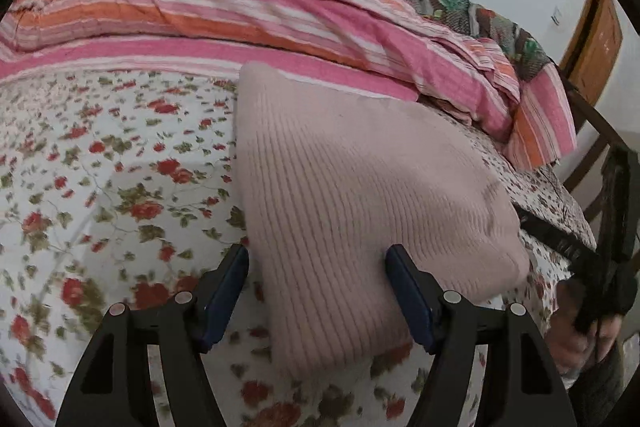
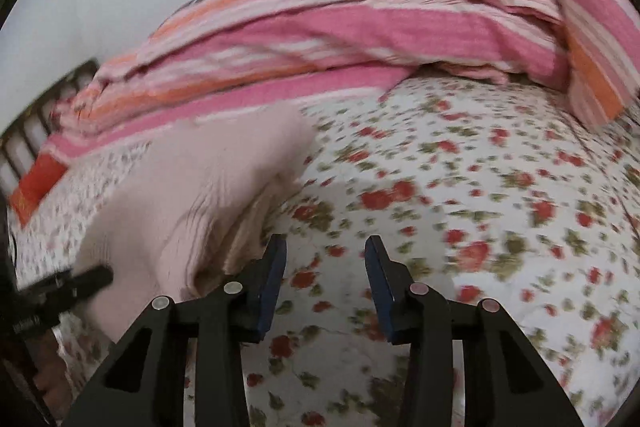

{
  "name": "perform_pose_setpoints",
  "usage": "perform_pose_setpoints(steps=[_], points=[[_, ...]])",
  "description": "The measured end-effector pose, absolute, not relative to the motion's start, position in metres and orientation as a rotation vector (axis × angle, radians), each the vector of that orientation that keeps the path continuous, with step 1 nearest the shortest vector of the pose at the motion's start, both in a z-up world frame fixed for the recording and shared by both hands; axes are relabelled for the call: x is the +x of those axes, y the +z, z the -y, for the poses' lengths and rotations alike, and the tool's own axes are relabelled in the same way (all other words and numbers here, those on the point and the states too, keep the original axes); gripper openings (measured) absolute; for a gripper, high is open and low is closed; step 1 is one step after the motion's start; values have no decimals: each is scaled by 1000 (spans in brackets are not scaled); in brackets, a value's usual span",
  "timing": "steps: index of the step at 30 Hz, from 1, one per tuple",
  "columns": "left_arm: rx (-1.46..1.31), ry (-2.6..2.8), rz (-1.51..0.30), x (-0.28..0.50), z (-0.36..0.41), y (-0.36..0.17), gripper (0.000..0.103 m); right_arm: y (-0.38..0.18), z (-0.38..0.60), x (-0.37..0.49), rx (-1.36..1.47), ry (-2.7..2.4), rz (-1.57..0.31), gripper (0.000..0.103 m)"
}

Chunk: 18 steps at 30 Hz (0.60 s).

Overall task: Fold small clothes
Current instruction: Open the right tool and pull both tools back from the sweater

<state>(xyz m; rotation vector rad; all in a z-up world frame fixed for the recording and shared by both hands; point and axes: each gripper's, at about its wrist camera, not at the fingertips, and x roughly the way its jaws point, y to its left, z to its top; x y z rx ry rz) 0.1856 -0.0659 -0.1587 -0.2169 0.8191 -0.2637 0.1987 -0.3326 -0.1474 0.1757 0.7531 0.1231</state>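
Sweater point(image 1: 360, 187) is a folded pink ribbed bundle on the floral bed point(image 1: 100, 167), poking between the spread left tongs point(image 1: 316, 259). Right tongs point(image 2: 326, 251) gape too, with the bundle at their 10 o'clock. Risk: grabbing only the top layer, so the fold flops open.

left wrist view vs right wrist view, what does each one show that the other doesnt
Only the left wrist view shows the wooden door at far right and the pink knit garment's ribbed top face, lying between the open left gripper fingers. Only the right wrist view shows the dark slatted bed frame at left, the garment's stacked folded edges, and the open right gripper over bare floral sheet. Both show the garment, the floral sheet and the striped pink-orange blanket behind.
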Motion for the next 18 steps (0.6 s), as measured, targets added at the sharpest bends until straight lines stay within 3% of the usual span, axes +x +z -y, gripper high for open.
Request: perform_pose_setpoints(steps=[2,4,7,11,13,18], points=[[-217,-265,-821,182,63,-152,68,-136,335,188,210,117,-758,46],[-228,-263,-817,179,59,-144,68,-127,332,178,202,86,-767,58],[-207,-230,-818,173,58,-129,68,-111,317,158,148,44,-771,68],[-194,-218,-803,154,54,-104,68,-93,297,129,79,-1,-764,75],[-180,-204,-788,143,52,-92,68,-86,289,115,57,-14,-764,90],[-104,-160,-756,115,47,-65,72,-64,277,78,13,-30,-707,100]])
